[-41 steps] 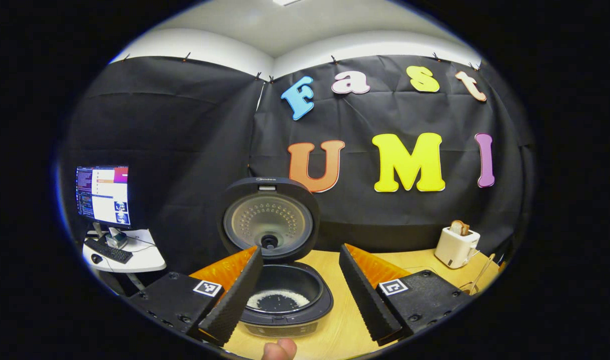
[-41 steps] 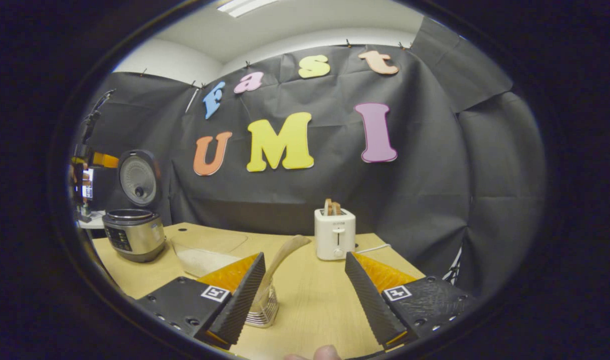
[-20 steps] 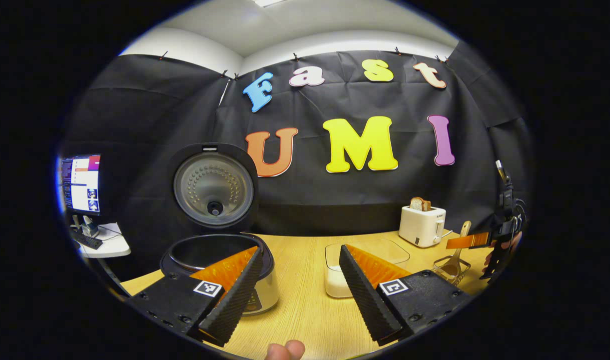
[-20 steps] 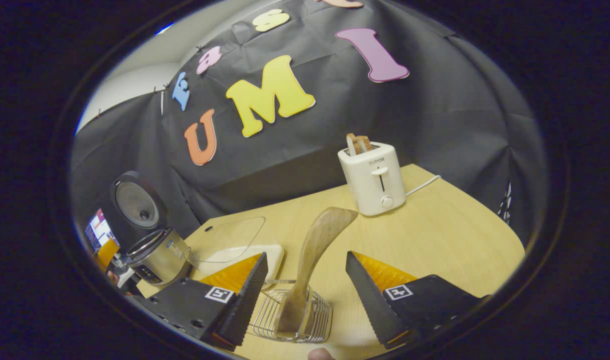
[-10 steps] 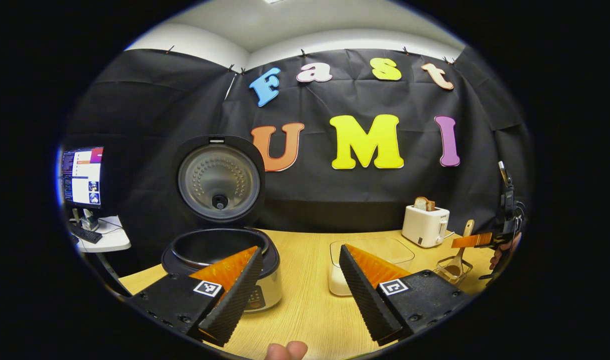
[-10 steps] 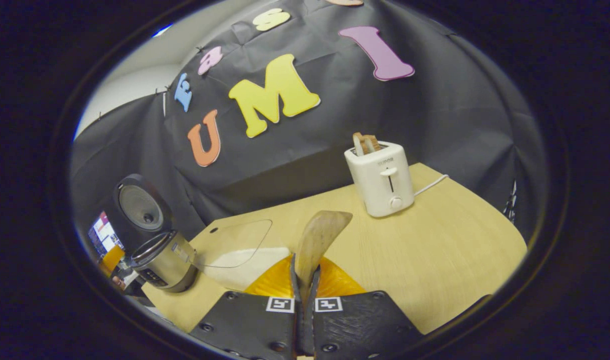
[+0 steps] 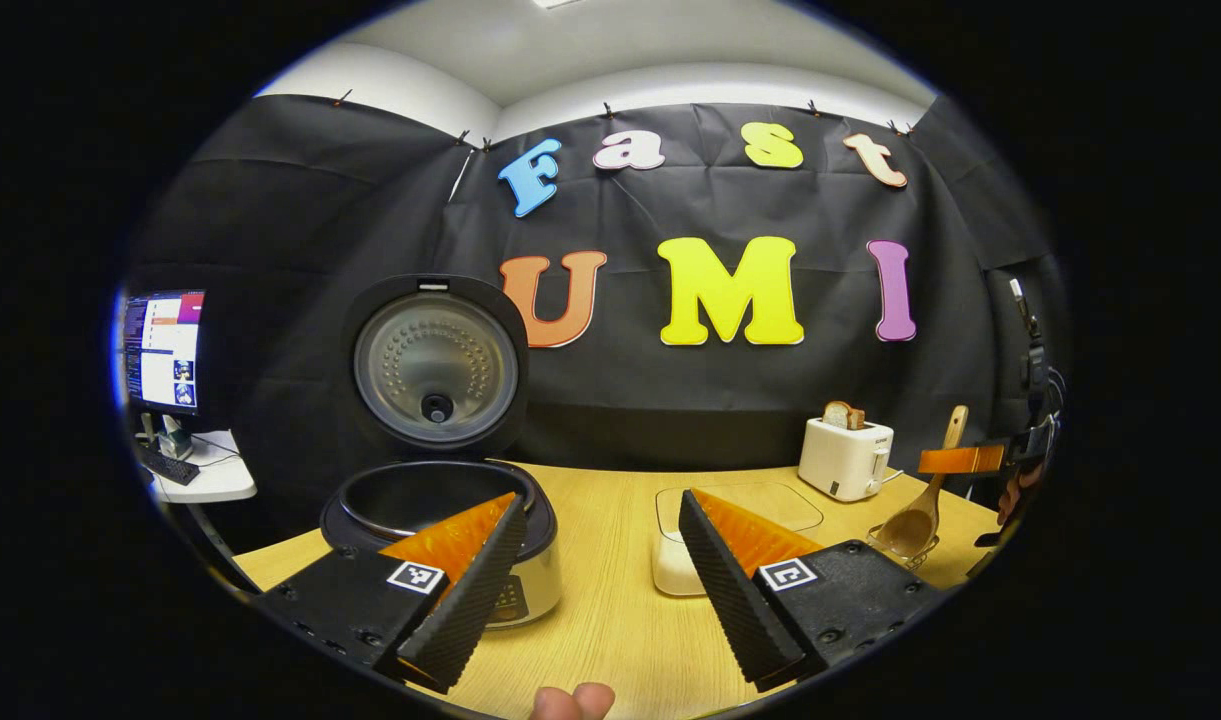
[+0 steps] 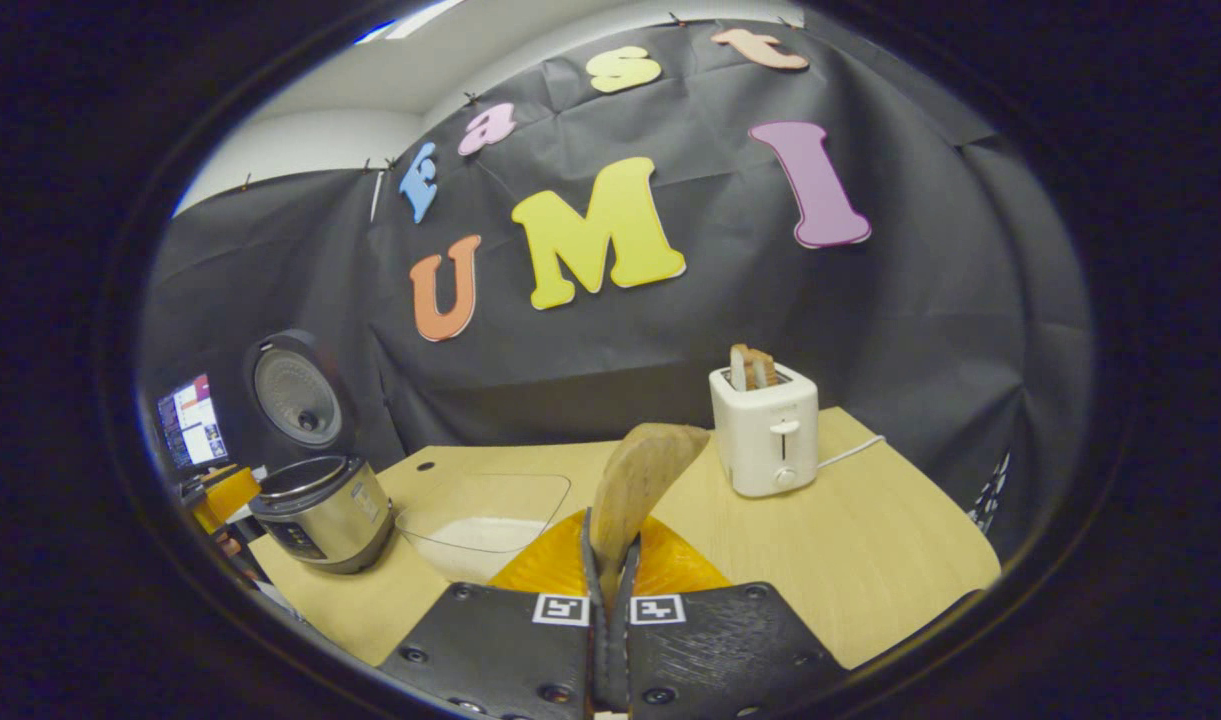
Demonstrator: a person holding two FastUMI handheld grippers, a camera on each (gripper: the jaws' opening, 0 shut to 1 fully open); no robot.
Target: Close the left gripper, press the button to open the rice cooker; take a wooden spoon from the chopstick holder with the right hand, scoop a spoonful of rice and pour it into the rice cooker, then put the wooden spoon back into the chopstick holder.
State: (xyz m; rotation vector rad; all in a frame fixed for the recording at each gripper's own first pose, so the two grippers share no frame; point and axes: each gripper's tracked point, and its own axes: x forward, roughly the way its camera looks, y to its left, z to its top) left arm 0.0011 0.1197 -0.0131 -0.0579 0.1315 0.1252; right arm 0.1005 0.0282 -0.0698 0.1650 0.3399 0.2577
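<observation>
Presently we find the right gripper (image 8: 610, 585) clamped on the wooden spoon (image 8: 635, 480) handle, the left gripper (image 7: 600, 570) agape — we advise lifting it straight clear of the chopstick holder (image 7: 895, 548), then toward the rice container (image 8: 480, 520) at ten o'clock.

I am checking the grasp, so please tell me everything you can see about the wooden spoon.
The wooden spoon looks like light brown wood, with a slim handle and a wide rounded bowl. The right gripper is shut on its handle, both fingers pressing, and the handle end rises past them. In the left gripper view the spoon hangs tilted, bowl down, over the wire chopstick holder; whether the bowl touches the holder I cannot tell.
</observation>
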